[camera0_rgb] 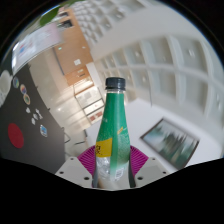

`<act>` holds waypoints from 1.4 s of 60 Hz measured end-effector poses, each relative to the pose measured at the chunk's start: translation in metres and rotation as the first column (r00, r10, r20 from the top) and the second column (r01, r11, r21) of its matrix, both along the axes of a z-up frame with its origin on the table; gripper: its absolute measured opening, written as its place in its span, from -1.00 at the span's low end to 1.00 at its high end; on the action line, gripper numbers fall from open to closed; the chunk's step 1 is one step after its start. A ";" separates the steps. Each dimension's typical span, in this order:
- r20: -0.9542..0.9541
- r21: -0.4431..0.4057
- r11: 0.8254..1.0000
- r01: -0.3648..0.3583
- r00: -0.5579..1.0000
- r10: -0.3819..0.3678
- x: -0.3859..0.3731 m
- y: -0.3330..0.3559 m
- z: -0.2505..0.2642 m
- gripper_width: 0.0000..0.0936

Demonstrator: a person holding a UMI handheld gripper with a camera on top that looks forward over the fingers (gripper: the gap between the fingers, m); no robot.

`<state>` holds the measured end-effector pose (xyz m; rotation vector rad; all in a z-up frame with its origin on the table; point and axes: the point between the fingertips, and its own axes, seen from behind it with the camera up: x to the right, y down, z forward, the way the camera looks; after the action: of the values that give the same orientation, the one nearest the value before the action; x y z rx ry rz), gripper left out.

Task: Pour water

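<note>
A green plastic bottle [113,125] with a dark cap [116,83] and a yellow-green label stands upright between my fingers, its clear lower part at the level of the pads. My gripper [112,163] is shut on the bottle, with the pink pads [91,160] pressed against both of its sides. The bottle is lifted, with the room's ceiling behind it. Its base is hidden below the fingers. No cup or other vessel shows.
Behind the bottle is a white panelled ceiling [170,60]. A dark wall or board [25,120] with stickers is to the left, a wooden-toned room part [75,70] lies beyond, and a framed picture [168,140] is at the right.
</note>
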<state>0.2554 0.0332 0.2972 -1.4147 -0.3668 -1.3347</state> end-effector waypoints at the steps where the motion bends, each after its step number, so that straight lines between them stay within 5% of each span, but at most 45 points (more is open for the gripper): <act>1: 0.059 -0.003 1.000 -0.003 0.998 0.003 -0.009 0.007 0.007 -0.09; 9: 0.490 -0.057 0.998 -0.039 0.870 0.062 -0.092 0.052 0.042 -0.09; 19: 0.828 -0.188 0.981 -0.051 0.529 0.186 -0.192 0.093 0.009 -0.09; 31: 0.921 -0.302 0.951 -0.056 0.239 0.307 -0.250 0.110 -0.056 -0.09; 38: 0.917 -0.310 0.949 -0.058 0.244 0.315 -0.249 0.114 -0.056 -0.09; 43: 0.885 -0.299 0.946 -0.123 0.334 0.323 -0.247 0.112 -0.038 -0.08; 48: 0.753 -0.235 0.942 -0.239 0.568 0.332 -0.234 0.103 -0.005 -0.09; 56: 0.164 -0.059 0.901 -0.431 0.886 0.434 -0.205 0.100 0.016 -0.09; 62: -0.387 0.071 0.851 -0.521 0.772 0.505 -0.200 0.109 -0.011 -0.09; 67: -0.681 0.117 0.820 -0.561 0.556 0.478 -0.219 0.111 -0.060 -0.09; 84: -0.874 0.034 0.862 -0.506 0.404 0.271 -0.179 0.115 -0.207 -0.09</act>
<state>0.0766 0.1479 0.0900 -1.8658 -0.1513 -0.0599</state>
